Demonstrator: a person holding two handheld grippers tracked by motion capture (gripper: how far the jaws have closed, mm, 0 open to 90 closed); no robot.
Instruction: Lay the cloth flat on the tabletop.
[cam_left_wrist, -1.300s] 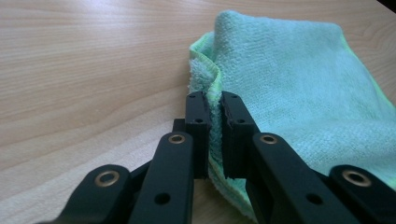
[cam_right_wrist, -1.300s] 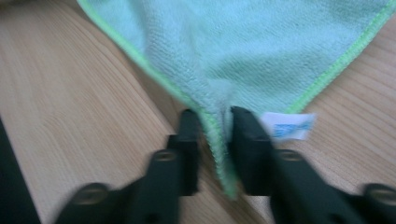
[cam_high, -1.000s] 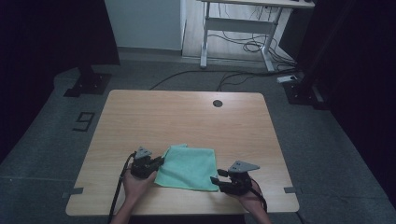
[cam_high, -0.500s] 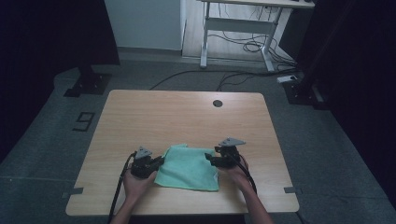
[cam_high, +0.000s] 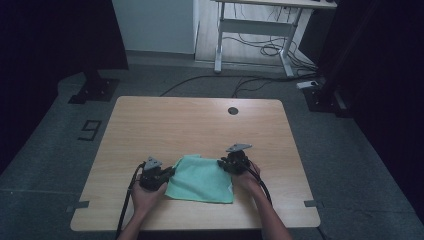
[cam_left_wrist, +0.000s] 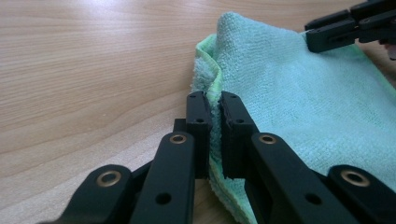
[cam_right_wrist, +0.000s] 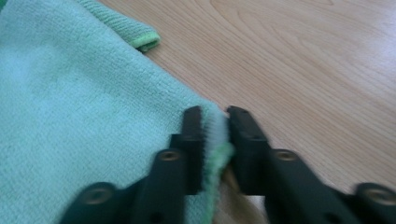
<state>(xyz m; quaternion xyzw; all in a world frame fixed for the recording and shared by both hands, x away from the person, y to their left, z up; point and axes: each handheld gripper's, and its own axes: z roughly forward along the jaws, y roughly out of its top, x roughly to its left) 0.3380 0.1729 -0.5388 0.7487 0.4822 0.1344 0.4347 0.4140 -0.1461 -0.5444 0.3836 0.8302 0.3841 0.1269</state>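
Left hand-held gripper (cam_left_wrist: 213, 100): clamped on the near-left edge of the green cloth (cam_high: 200, 177), cloth pinched between its jaws.
Right hand-held gripper (cam_right_wrist: 215, 116): jaws have just been closing, now pinching the cloth's far-right edge.
Green cloth: flat on the desk (cam_high: 200, 120), near the desk's front edge, between both hand-held grippers.
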